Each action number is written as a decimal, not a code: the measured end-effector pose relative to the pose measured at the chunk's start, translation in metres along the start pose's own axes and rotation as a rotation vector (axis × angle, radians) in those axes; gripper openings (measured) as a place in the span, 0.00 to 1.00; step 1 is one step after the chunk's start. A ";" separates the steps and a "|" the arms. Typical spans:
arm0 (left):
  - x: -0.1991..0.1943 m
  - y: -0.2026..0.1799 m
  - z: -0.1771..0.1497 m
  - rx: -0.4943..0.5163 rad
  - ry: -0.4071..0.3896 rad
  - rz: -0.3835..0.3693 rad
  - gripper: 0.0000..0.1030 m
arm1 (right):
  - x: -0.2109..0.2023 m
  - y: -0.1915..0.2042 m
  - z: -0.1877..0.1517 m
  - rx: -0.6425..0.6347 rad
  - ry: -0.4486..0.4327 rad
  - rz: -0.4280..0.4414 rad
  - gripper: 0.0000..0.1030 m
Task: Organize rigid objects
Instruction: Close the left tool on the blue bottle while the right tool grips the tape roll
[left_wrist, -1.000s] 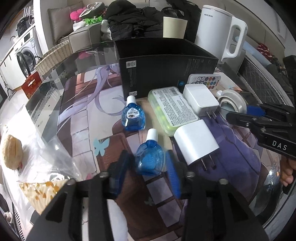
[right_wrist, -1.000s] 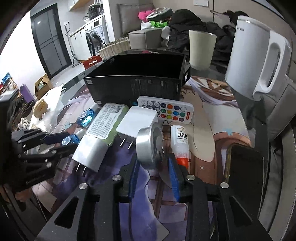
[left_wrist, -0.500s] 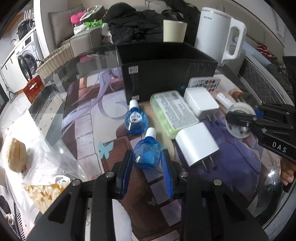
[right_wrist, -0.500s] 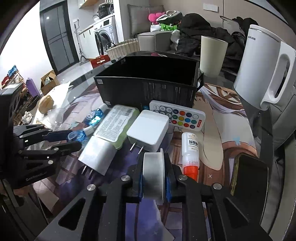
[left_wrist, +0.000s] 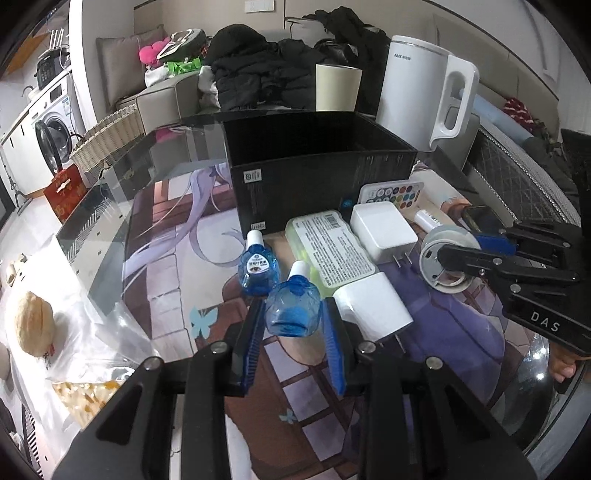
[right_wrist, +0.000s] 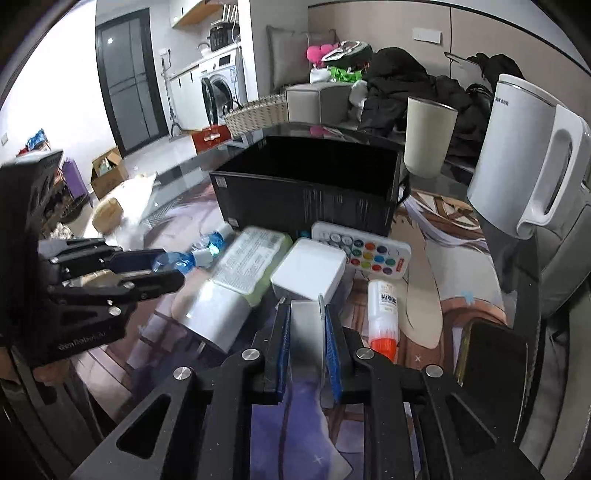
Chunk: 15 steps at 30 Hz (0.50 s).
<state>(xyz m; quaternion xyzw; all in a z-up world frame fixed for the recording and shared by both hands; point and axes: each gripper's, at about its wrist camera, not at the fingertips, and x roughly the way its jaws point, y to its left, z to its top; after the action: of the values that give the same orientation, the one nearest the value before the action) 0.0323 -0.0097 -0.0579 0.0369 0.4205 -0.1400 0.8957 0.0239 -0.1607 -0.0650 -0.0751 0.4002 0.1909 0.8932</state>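
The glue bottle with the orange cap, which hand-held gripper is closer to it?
Right. The right hand-held gripper is just beside the glue bottle; the left hand-held gripper is across the chargers.

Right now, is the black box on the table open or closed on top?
Open. The black box has no lid on it, and both wrist views look past its rim to the dark inner walls. Whether anything lies inside cannot be told.
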 end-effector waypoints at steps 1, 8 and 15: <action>0.000 0.000 0.000 0.001 0.001 -0.002 0.28 | 0.002 -0.001 -0.001 0.003 0.010 0.001 0.17; -0.001 0.000 0.000 -0.004 -0.005 -0.001 0.28 | 0.012 -0.014 -0.010 0.076 0.088 0.022 0.26; -0.003 -0.001 0.000 0.000 -0.016 -0.005 0.28 | 0.000 -0.002 -0.007 0.017 0.018 0.037 0.16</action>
<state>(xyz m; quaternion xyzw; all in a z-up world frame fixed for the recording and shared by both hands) 0.0308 -0.0101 -0.0556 0.0346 0.4135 -0.1427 0.8986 0.0196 -0.1646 -0.0700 -0.0616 0.4111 0.2032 0.8865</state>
